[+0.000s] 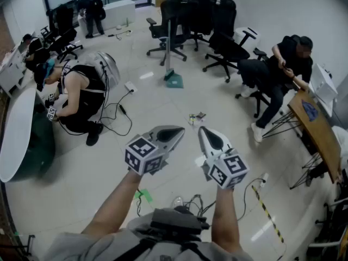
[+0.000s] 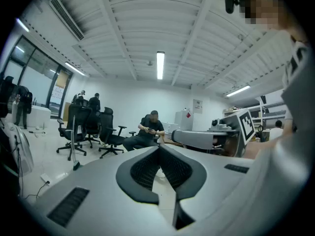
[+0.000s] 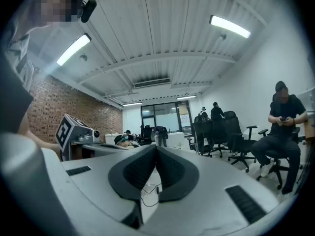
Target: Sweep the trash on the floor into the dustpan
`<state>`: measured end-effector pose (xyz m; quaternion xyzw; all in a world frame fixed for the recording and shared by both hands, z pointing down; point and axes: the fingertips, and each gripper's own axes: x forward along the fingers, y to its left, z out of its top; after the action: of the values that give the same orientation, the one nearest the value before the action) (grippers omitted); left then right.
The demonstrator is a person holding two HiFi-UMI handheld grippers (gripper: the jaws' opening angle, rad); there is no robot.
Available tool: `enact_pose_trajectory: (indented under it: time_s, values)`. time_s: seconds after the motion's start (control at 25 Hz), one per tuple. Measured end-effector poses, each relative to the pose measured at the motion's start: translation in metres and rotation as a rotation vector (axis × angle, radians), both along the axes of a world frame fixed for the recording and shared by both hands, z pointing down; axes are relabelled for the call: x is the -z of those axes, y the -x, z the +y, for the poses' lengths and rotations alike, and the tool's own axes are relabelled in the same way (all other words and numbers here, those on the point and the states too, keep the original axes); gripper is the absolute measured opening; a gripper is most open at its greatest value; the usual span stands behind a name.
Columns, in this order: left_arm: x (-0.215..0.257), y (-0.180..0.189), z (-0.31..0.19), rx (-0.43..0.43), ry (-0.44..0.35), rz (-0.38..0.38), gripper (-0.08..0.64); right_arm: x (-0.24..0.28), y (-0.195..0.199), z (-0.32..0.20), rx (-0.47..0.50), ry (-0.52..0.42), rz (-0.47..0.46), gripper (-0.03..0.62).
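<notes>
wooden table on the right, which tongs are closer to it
Right. The right tongs hang in the air on the side of the wooden table, well short of it; the left tongs sit beside them, farther left.

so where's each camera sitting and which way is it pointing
Head view: on the person's head, looking steeply down at the floor; shows both forearms, left gripper and right gripper, with trash and dustpan beyond.
Left gripper view: on the left gripper, looking level along its shut fingers at office chairs; right gripper at its right.
Right gripper view: on the right gripper, looking level toward the windows; left gripper at its left.
Shared: the seated person shows in all three.
</notes>
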<state>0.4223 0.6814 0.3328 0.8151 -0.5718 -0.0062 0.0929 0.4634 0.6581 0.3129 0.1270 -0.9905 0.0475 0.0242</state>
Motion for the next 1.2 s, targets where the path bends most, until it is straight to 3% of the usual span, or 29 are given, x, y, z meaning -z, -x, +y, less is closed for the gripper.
enact_pose_trajectory:
  time_s: [0.32, 0.52, 0.68, 0.88, 1.2]
  values:
    - [0.010, 0.025, -0.066, 0.039, -0.002, -0.016, 0.000, 0.001, 0.032, -0.066, 0.033, 0.002, 0.023, 0.000]
    - [0.010, 0.065, -0.115, 0.070, 0.000, -0.027, 0.000, 0.006, 0.071, -0.118, 0.058, 0.000, 0.012, 0.000]
    - [0.000, 0.115, -0.153, 0.071, 0.002, -0.026, 0.000, -0.005, 0.119, -0.158, 0.063, -0.001, 0.012, 0.000]
    - [-0.009, 0.206, -0.202, 0.051, 0.007, 0.003, 0.000, -0.017, 0.203, -0.203, 0.004, 0.012, 0.074, 0.000]
    - [0.006, 0.324, -0.275, -0.009, -0.009, 0.027, 0.000, 0.005, 0.320, -0.279, -0.044, -0.006, 0.065, 0.000]
